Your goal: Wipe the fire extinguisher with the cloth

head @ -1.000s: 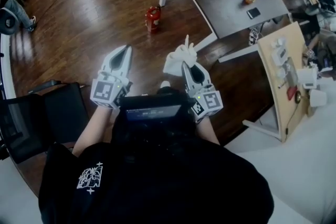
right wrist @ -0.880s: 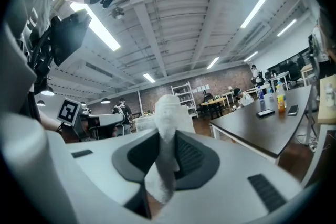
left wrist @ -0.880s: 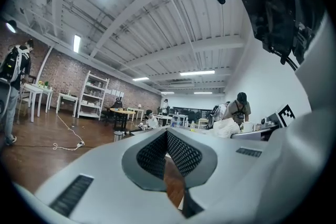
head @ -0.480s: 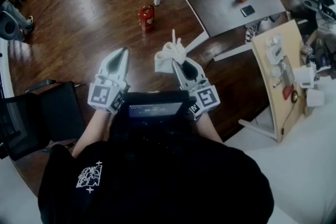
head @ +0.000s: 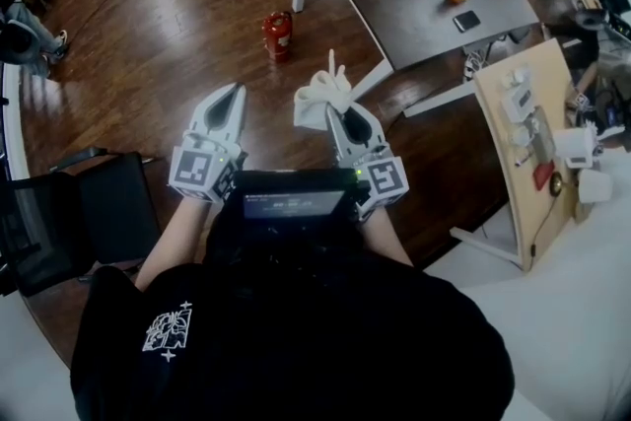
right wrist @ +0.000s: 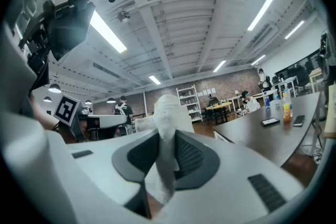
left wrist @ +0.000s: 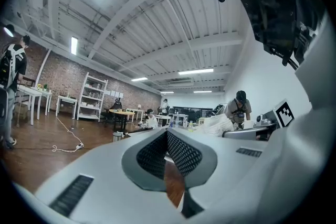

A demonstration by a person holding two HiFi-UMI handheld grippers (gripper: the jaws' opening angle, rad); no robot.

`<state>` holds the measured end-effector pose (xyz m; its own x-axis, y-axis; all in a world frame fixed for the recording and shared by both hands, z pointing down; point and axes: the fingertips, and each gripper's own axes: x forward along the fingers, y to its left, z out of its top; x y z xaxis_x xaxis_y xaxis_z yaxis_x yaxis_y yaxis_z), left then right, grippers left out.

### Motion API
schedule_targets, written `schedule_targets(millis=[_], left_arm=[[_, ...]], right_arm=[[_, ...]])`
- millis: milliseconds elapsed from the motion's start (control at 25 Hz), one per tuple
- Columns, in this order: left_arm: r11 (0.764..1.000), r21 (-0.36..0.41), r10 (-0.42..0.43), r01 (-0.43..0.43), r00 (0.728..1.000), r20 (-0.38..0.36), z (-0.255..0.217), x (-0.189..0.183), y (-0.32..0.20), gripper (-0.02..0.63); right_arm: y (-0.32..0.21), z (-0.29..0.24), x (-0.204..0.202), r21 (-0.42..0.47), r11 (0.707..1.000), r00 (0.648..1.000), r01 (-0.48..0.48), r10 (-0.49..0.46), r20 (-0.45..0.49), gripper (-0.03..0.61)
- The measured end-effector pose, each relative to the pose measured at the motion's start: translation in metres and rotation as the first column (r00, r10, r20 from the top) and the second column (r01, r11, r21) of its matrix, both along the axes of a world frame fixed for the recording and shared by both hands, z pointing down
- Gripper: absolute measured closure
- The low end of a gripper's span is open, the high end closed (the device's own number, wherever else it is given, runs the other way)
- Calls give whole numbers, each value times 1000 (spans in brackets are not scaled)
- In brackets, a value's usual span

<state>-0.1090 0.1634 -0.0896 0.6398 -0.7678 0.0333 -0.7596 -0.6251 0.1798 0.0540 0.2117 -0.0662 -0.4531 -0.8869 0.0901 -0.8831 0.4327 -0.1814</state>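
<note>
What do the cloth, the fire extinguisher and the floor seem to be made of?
Cloth: soft white fabric, matte; it folds and bunches.
Fire extinguisher: probably painted metal, red, slightly glossy.
Floor: dark wood planks or laminate, polished; light reflects off it.

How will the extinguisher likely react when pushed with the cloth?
The extinguisher appears to stand upright and unsupported on the smooth wood floor, so a high push may tip it. Its round body would probably roll once down. It looks rigid, likely heavy for its size.
</note>
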Motion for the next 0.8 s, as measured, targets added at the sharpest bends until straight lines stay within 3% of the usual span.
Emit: schedule_targets(millis=[800], left_arm=[[999, 41, 4, -4, 1000, -10, -15, 15, -23, 612]], right_arm=[[-20, -7, 6, 11, 1000, 1000, -16, 16, -8, 486]])
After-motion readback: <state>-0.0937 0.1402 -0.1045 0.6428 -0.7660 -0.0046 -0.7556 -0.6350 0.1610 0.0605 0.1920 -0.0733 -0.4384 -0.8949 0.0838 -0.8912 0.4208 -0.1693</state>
